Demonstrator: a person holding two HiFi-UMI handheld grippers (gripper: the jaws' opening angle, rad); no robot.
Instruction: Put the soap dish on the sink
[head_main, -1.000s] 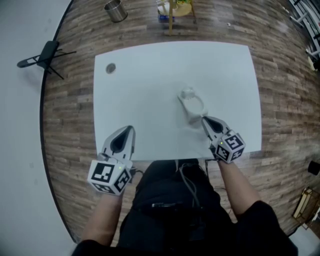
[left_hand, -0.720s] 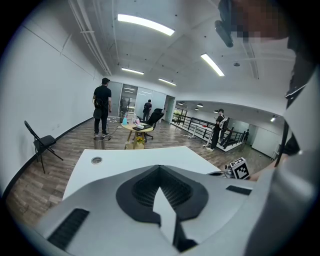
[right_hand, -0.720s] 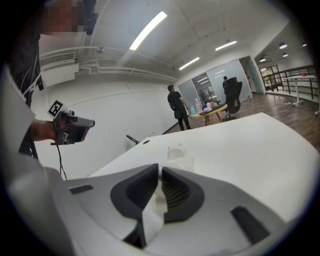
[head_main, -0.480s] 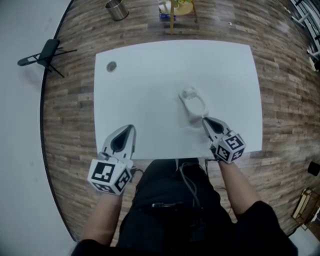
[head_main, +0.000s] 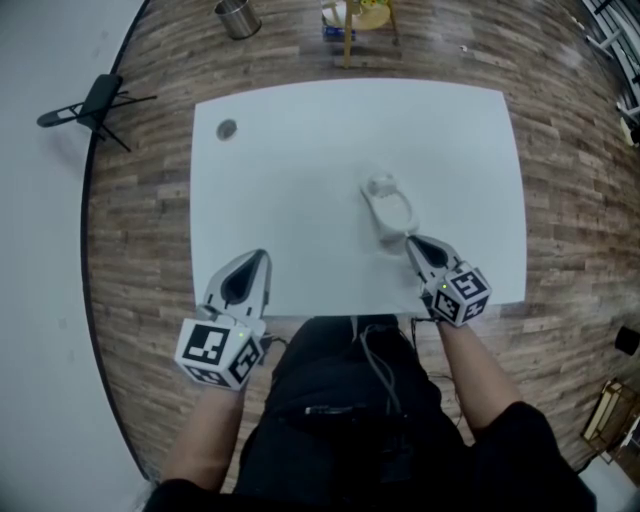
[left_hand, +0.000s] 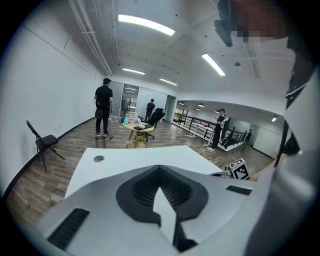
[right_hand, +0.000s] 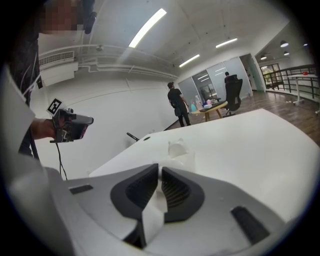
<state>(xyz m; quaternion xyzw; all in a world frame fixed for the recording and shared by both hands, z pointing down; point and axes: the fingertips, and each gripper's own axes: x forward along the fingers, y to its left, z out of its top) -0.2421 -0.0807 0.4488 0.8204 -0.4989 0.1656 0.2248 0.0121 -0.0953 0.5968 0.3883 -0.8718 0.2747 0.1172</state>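
Observation:
A white soap dish (head_main: 393, 212) lies on the white table (head_main: 300, 170), right of centre, with a small rounded lump at its far end. My right gripper (head_main: 409, 239) reaches its near end from the front, jaws nearly closed with the dish's white edge pinched between the pads. In the right gripper view the soap dish (right_hand: 181, 150) rises just beyond the right gripper (right_hand: 159, 168). My left gripper (head_main: 261, 256) rests at the table's front left, shut with nothing in it; in its own view the left gripper (left_hand: 160, 168) points across the bare tabletop. I cannot pick out a separate sink.
A round grommet hole (head_main: 227, 128) sits in the table's far left corner. Beyond the table stand a metal bin (head_main: 237, 17) and a small wooden table (head_main: 355, 22). A folded chair (head_main: 95, 103) stands on the left floor. People (left_hand: 103, 106) stand far off.

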